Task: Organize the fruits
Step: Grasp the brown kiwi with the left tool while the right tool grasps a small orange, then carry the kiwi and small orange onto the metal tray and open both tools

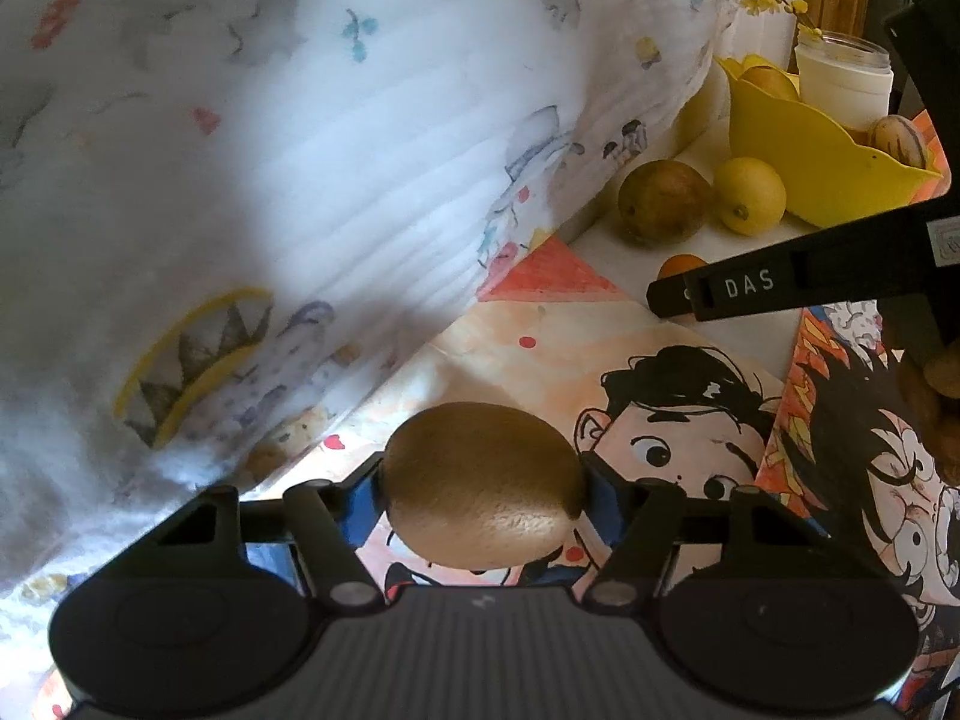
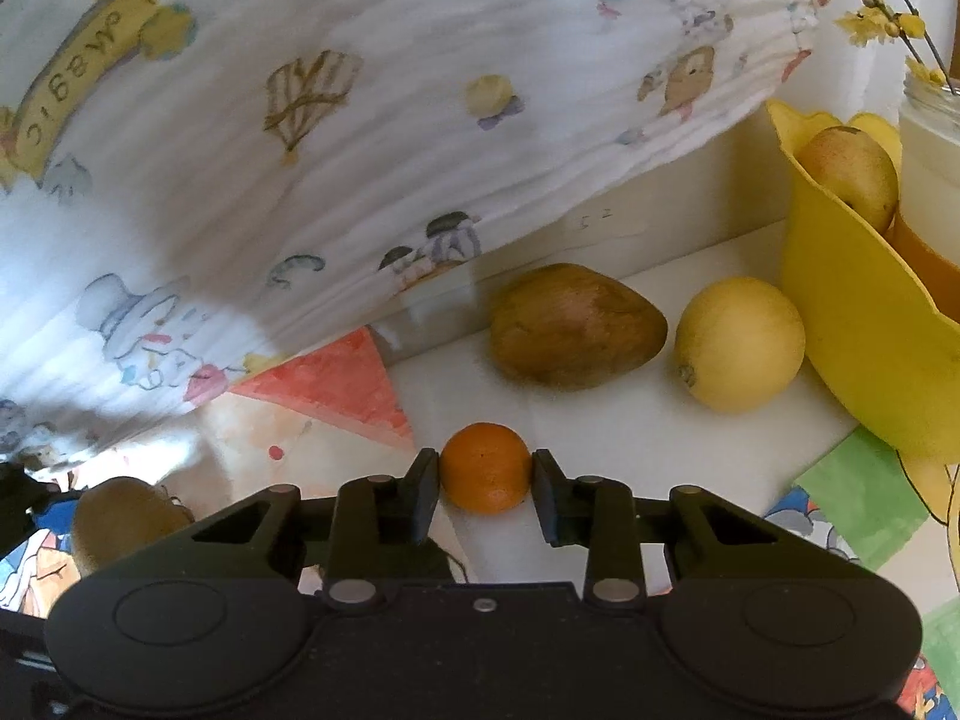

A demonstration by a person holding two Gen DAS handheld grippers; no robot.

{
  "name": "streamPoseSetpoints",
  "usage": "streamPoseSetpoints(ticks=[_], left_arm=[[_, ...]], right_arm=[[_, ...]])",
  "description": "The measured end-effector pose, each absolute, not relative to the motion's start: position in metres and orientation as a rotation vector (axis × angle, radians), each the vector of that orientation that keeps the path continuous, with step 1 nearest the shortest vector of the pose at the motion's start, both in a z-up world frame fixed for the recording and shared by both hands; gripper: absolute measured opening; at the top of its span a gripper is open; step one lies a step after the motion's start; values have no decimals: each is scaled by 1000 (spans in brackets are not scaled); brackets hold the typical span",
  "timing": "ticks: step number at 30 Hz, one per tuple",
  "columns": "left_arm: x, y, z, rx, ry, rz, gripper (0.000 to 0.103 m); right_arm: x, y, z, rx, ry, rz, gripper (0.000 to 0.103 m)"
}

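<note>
A brown fuzzy kiwi [image 1: 483, 483] sits between the pads of my left gripper [image 1: 486, 480], which is shut on it over a cartoon-printed mat [image 1: 690, 420]. My right gripper [image 2: 486, 471] is shut on a small orange [image 2: 486, 480] resting on the white tabletop. Beyond it lie a brown pear [image 2: 573, 327] and a lemon [image 2: 741, 345], beside a yellow bowl [image 2: 852, 324] that holds another pear [image 2: 852, 174]. In the left wrist view one black finger [image 1: 750, 291] of the right gripper crosses in front of the orange [image 1: 681, 264]. The kiwi [image 2: 120, 519] also shows at the lower left of the right wrist view.
A white printed cloth [image 1: 300, 180] drapes over the left and back of the scene. A glass jar [image 2: 930, 138] with yellow twigs stands behind the bowl. Brown rounded items [image 1: 936, 390] lie at the right edge of the left wrist view. A green paper [image 2: 858, 492] lies near the bowl.
</note>
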State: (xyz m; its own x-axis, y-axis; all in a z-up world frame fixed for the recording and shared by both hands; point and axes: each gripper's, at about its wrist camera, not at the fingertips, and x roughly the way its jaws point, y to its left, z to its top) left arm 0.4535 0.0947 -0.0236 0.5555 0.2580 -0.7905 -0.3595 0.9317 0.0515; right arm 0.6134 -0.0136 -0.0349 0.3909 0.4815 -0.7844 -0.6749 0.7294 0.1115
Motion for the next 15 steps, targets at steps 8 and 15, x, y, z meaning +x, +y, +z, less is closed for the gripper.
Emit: streamPoseSetpoints(ticks=[8,15], left_arm=[[451,102,-20,-145,922,325,68],[436,93,-15,-186,925,231,67]], right_arm=[[592,-29,-14,-206,910,738,35],[553,-60,16,-136,902,717,35]])
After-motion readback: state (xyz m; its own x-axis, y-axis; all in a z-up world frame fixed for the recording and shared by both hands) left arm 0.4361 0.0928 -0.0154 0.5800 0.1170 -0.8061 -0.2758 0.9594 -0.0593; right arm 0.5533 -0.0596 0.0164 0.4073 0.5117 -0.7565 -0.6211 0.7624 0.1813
